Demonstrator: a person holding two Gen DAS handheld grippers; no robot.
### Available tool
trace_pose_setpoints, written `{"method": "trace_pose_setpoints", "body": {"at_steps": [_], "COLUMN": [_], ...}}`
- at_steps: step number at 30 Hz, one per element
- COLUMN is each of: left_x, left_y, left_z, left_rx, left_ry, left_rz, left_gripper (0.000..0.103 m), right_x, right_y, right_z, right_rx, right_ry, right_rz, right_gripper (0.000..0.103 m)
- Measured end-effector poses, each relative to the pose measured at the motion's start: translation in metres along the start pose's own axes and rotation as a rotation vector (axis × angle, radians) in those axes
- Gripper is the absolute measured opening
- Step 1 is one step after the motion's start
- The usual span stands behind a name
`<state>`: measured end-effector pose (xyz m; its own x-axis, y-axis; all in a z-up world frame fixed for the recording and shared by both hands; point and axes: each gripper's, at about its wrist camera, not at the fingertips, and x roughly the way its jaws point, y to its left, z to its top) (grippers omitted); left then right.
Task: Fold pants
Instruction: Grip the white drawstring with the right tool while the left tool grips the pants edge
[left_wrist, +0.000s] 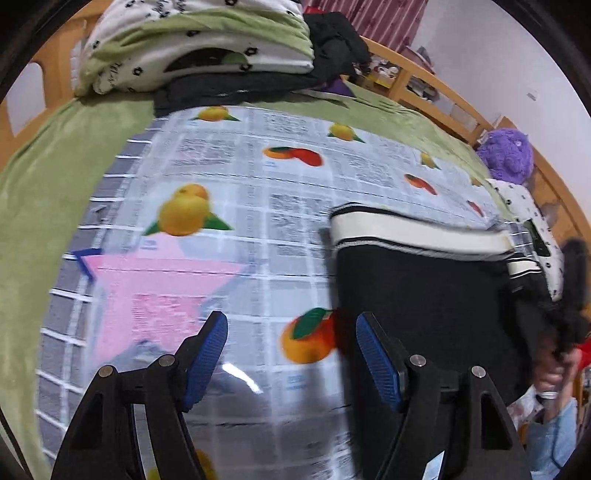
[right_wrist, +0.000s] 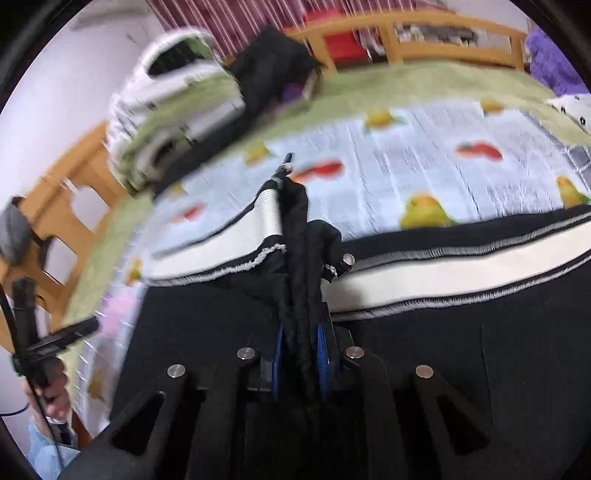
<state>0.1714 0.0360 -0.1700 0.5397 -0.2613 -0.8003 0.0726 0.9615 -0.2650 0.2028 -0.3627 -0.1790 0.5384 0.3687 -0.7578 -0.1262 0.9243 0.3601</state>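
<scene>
One pair of black pants with a cream side stripe (left_wrist: 424, 288), two grippers, one bed.

The left gripper (left_wrist: 291, 354) hangs with its two blue-padded fingers spread wide and nothing between them, above the fruit-printed newspaper-pattern sheet (left_wrist: 229, 206) spread on the green bed cover (left_wrist: 48, 177); the pants lie on that sheet to its right. Only the left wrist view shows the pink star print (left_wrist: 155, 291) near the gripper, the purple plush toy (left_wrist: 508, 155) at the far right, and the stack of green-and-white folded bedding (left_wrist: 199, 44) sharply at the far end. The right gripper (right_wrist: 299, 350) is pressed together on a bunched fold of the pants, and only its view shows that pinch, with the cream stripe running off to both sides; this view is motion-blurred.
</scene>
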Motion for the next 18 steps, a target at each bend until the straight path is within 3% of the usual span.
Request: {"method": "trace_pose_setpoints", "body": {"at_steps": [3,6,9,13,17,18], "left_x": [0.009,0.015,0.027,0.048,0.058,0.062], "left_y": [-0.014,-0.028,-0.032,-0.034,-0.040,-0.042], "left_z": [-0.004,-0.011,-0.017,-0.021,-0.017,-0.014], "left_rx": [0.026,0.071,0.053,0.014,0.005,-0.003], "left_ry": [0.033,0.061,0.093,0.112,0.063,0.054], "left_rz": [-0.044,-0.065,-0.081,-0.123,-0.165,-0.180], "left_gripper": [0.071,0.071,0.071,0.070,0.068,0.056], "right_x": [0.035,0.005,-0.027,-0.053,-0.079,-0.084], "right_y": [-0.024,-0.026,-0.021,-0.023,-0.049,-0.057], "right_z": [-0.013,-0.018,-0.032,-0.059,-0.075,-0.079], "right_rx": [0.054,0.049,-0.003,-0.008,0.079,0.106], "right_ry": [0.117,0.076,0.042,0.051,0.006,-0.006], "right_rz": [-0.007,0.019,0.048,0.030,0.005,-0.001], "right_gripper": [0.024,0.030,0.041,0.041,0.041,0.041]}}
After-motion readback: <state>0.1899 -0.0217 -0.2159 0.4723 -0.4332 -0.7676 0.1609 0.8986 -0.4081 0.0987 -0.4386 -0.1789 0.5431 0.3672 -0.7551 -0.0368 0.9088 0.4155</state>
